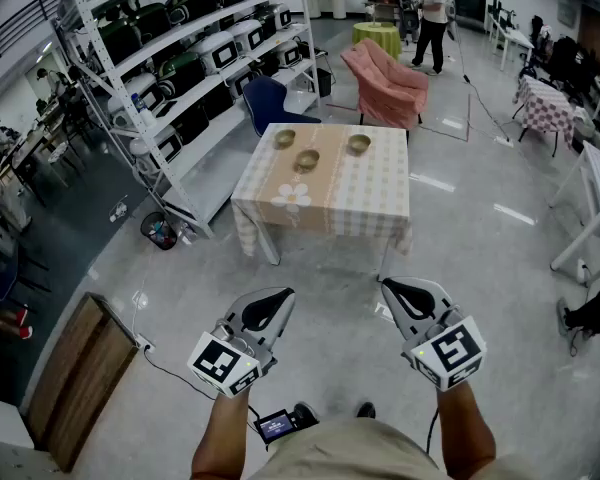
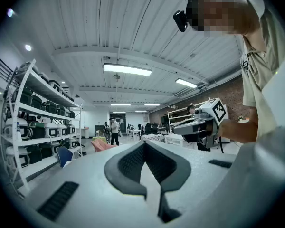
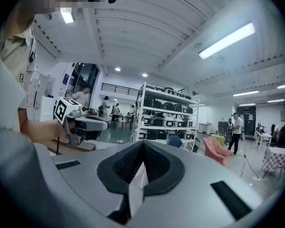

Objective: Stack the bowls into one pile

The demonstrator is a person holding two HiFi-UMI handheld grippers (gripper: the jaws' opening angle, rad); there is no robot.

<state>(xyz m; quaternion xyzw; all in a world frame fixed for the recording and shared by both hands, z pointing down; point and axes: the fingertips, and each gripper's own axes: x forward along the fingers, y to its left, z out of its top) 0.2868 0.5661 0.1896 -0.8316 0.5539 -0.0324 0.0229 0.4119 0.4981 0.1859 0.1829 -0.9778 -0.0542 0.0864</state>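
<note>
Seen from above, a person stands on a pale polished floor holding a gripper in each hand, low and close to the body. Ahead, well apart from both grippers, is a square table [image 1: 380, 208] under a checked cloth with a flower print. Three small brown bowls sit on its far half, each upright with its opening facing the ceiling. They are round, so none has a long axis. The left bowl [image 1: 284, 138] and the right bowl [image 1: 358, 144] lie near the far edge, and the middle bowl [image 1: 307, 159] sits a little nearer the person, so the three form a shallow triangle. None touches another and none is stacked. The left gripper [image 1: 275, 301] and the right gripper [image 1: 400, 296] both point forward toward the table, side by side with a gap between them. In each gripper's own view the two dark pads meet at the tip, so the jaws are closed with nothing held between them. The bowls lie far beyond both sets of jaws. Metal shelving [image 1: 180, 58] loaded with appliances stands left of the table, and a pink-draped chair [image 1: 385, 83] stands behind it.
</note>
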